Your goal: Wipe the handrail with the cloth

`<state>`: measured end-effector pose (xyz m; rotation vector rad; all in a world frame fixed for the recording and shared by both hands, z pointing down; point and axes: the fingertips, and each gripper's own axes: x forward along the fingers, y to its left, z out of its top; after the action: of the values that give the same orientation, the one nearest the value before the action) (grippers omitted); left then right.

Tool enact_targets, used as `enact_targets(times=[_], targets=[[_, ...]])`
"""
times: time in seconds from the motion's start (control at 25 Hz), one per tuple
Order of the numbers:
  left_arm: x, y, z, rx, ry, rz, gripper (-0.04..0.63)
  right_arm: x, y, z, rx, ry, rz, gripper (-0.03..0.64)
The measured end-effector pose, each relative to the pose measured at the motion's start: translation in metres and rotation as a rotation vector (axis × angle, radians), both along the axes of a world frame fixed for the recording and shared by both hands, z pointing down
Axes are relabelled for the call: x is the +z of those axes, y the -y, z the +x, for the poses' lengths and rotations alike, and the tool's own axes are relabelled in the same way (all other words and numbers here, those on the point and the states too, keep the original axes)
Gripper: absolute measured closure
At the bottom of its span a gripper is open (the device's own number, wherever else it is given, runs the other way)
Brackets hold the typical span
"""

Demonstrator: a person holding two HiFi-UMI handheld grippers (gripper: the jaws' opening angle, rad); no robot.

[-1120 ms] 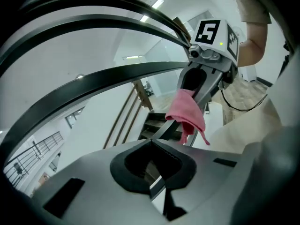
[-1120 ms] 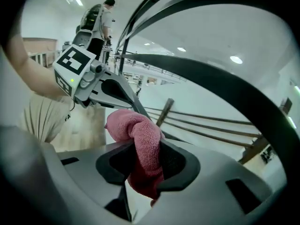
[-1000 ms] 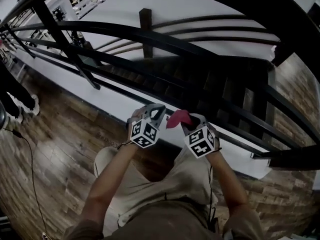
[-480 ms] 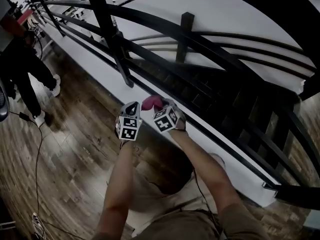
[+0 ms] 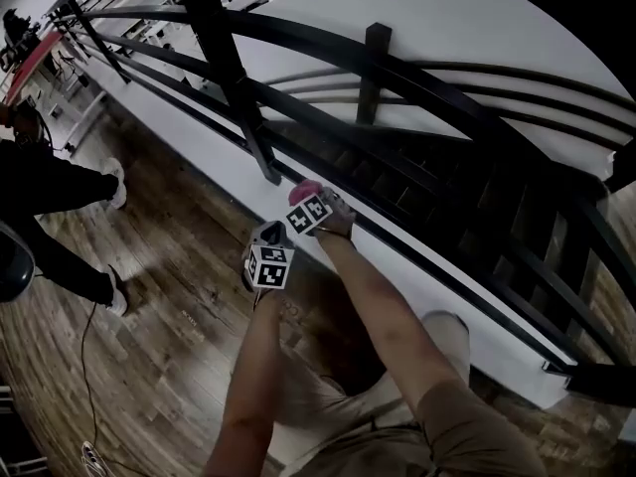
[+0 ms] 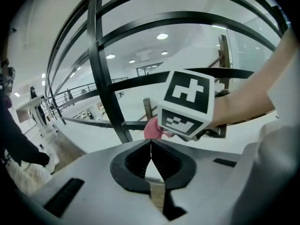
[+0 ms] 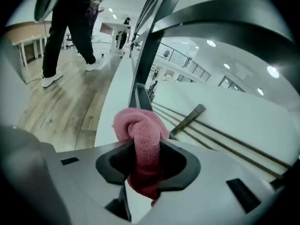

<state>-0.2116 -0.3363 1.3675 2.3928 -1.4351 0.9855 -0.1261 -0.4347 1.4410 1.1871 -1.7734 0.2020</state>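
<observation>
A pink cloth [image 7: 143, 142] is bunched between the jaws of my right gripper [image 7: 146, 146], which is shut on it. In the head view that gripper [image 5: 303, 204] reaches toward the foot of a black railing post [image 5: 260, 157], and the cloth [image 5: 301, 189] shows just beyond its marker cube. The black handrail [image 5: 328, 43] and its lower bars curve across the top. My left gripper [image 5: 266, 238] hangs just below and left of the right one, jaws shut and empty. In the left gripper view, that gripper [image 6: 151, 146] faces the right gripper's cube [image 6: 187, 102] and the cloth [image 6: 153, 129].
A white ledge [image 5: 189, 132] runs under the railing beside a wooden floor [image 5: 149, 316]. A person in dark clothes [image 5: 50, 202] stands at the left. A cable [image 5: 84, 366] lies on the floor. Stairs [image 5: 437, 182] drop behind the bars.
My right gripper with the cloth has stretched up toward the base of the post. The left gripper has dropped lower. The person at the left has moved nearer.
</observation>
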Motion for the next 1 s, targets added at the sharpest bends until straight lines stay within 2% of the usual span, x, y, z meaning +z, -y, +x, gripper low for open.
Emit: enact_targets(times=[0.12, 0.28, 0.48, 0.76, 1.0], targets=[[0.004, -0.001, 0.004, 0.027, 0.000, -0.009, 0.578, 0.005, 0.001, 0.004, -0.021, -0.036, -0.009, 0.476], [0.006, 0.005, 0.016, 0.070, -0.005, -0.005, 0.578, 0.004, -0.006, 0.015, -0.009, 0.001, -0.030, 0.476], [0.006, -0.002, 0.048, 0.178, 0.017, 0.006, 0.578, 0.004, -0.062, 0.068, 0.005, -0.006, -0.006, 0.476], [-0.010, -0.043, 0.119, 0.419, 0.041, 0.041, 0.578, -0.002, -0.135, 0.140, 0.074, -0.006, -0.027, 0.476], [-0.026, -0.070, 0.173, 0.567, -0.018, 0.029, 0.578, -0.003, -0.197, 0.206, 0.107, -0.040, -0.043, 0.477]])
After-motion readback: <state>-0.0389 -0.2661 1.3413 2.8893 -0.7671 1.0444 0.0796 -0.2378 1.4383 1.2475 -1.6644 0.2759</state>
